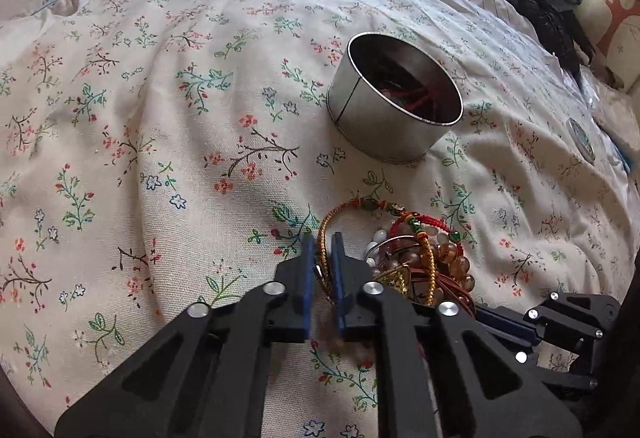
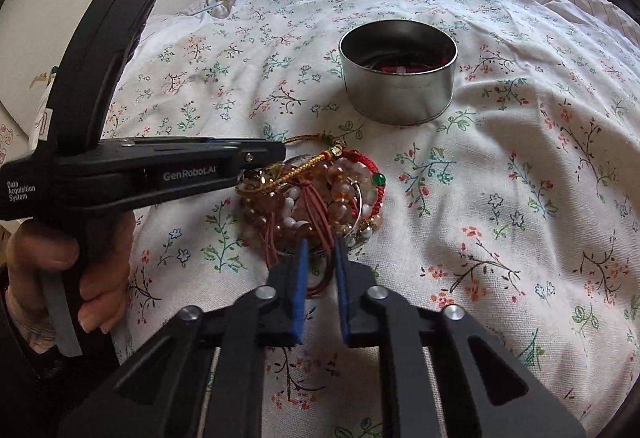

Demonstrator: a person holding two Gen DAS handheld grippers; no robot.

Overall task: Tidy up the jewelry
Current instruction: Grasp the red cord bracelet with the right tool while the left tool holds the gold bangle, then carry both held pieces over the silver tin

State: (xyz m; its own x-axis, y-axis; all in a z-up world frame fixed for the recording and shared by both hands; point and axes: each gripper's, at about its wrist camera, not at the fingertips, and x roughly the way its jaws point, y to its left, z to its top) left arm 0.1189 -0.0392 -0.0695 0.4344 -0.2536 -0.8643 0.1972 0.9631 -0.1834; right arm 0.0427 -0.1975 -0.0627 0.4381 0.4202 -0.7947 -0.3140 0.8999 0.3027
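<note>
A tangled heap of bracelets (image 2: 316, 193) is seen on the flowered bedspread (image 2: 500, 205), toward its near edge, with a round metal tin (image 2: 398, 77) lying beyond it. A gold-and-red cord bracelet (image 1: 325, 238) is clamped by the left gripper (image 1: 322, 262). Red-brown cords (image 2: 322, 262) of the heap are pinched by the right gripper (image 2: 322, 258).

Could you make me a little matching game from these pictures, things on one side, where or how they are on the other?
Things:
1. round metal tin
2. pile of bracelets
3. left hand-held gripper
4. right hand-held gripper

States:
A. closed on reddish-brown cords
B. open-topped, some jewelry inside
C. closed on a gold-and-red braided cord
D. heaped on the floral bedspread

Pairs: 1-B, 2-D, 3-C, 4-A
</note>
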